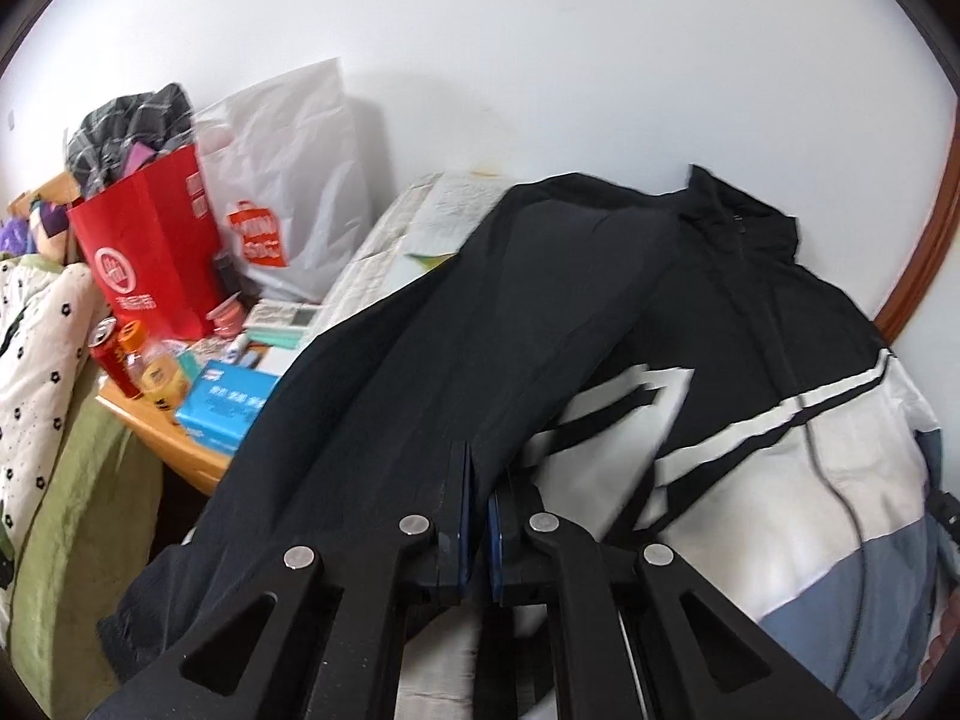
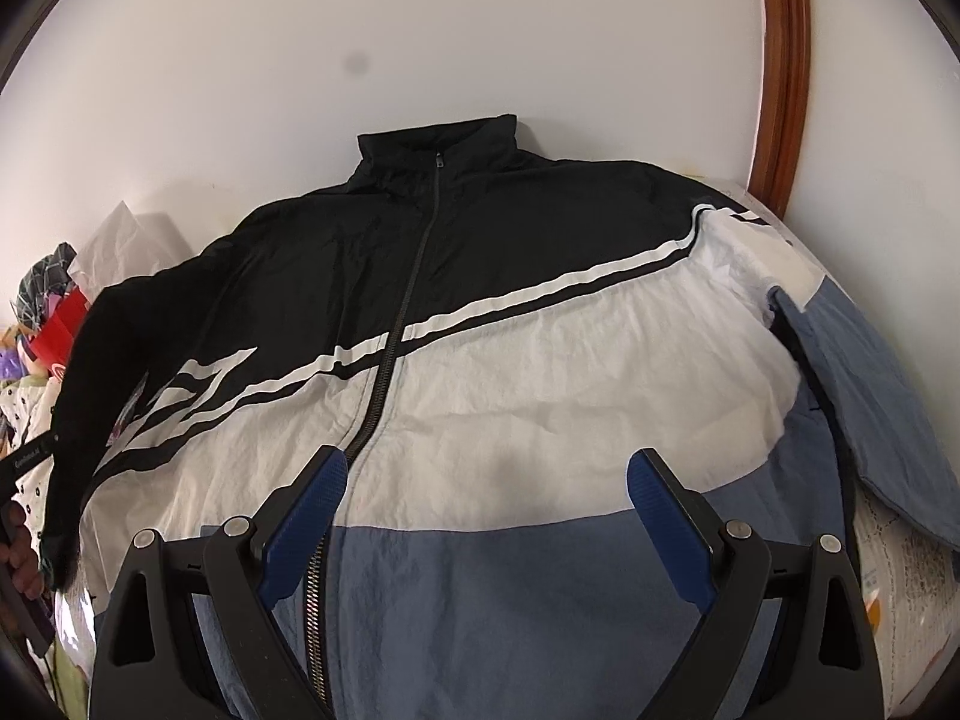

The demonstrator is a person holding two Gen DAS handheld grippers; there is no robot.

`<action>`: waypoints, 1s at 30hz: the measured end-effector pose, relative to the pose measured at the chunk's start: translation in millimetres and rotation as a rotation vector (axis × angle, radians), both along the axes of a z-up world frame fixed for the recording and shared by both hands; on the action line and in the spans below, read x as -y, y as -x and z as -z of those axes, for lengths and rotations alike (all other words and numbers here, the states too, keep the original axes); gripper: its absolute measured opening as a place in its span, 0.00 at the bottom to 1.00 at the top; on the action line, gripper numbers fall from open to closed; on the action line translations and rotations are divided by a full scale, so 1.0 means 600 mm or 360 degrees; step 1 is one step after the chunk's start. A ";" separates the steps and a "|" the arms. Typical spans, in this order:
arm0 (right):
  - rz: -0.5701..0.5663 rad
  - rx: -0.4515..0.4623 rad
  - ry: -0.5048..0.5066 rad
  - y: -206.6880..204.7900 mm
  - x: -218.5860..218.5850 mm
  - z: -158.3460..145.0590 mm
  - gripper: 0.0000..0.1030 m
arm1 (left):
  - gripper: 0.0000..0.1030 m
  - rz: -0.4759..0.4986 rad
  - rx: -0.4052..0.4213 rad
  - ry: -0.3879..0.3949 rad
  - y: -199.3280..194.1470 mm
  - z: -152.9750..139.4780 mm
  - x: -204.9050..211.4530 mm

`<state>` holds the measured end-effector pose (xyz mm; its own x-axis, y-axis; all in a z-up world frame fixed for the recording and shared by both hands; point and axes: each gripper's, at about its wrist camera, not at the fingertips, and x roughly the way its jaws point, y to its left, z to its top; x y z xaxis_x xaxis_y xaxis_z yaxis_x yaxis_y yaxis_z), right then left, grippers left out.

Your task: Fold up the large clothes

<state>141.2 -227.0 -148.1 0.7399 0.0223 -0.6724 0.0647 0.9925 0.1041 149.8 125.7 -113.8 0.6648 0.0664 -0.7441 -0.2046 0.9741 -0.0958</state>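
We saw windbreaker jacket (image 2: 480, 360) lying zipped, front up, filling centre of right wrist frame, collar (image 2: 438, 147) at top against wall; left gripper (image 1: 480, 480) jaws clamped on black sleeve (image 1: 420, 360), which ran from jaws toward upper right of its frame; right gripper (image 2: 486, 480) jaws spread wide, empty, above hem; zipper (image 2: 390, 360) marked long axis; we judged left hand nearer to fold sleeve across chest.

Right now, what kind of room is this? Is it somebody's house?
Probably a bedroom in a home. A jacket lies spread on what looks like a bed, a wooden side table crowded with a tissue box and drinks stands beside it, and a red shopping bag is stuffed with clothes.
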 end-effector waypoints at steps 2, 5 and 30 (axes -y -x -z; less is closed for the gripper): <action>0.0010 0.0006 0.0010 0.009 0.011 -0.004 0.91 | 0.04 0.0040 0.0008 0.0008 -0.004 -0.007 0.022; 0.0011 0.0028 0.0018 0.025 0.028 -0.012 0.91 | 0.04 0.0094 0.0019 0.0000 -0.012 -0.016 0.060; 0.0181 0.0027 -0.0093 0.078 0.183 0.004 0.91 | 0.04 0.0355 -0.0042 0.0018 -0.080 -0.038 0.271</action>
<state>94.3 -336.9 -150.3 0.7510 -0.0239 -0.6599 0.1744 0.9710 0.1633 197.8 -37.0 -91.3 0.6423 -0.0887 -0.7613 0.0134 0.9944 -0.1046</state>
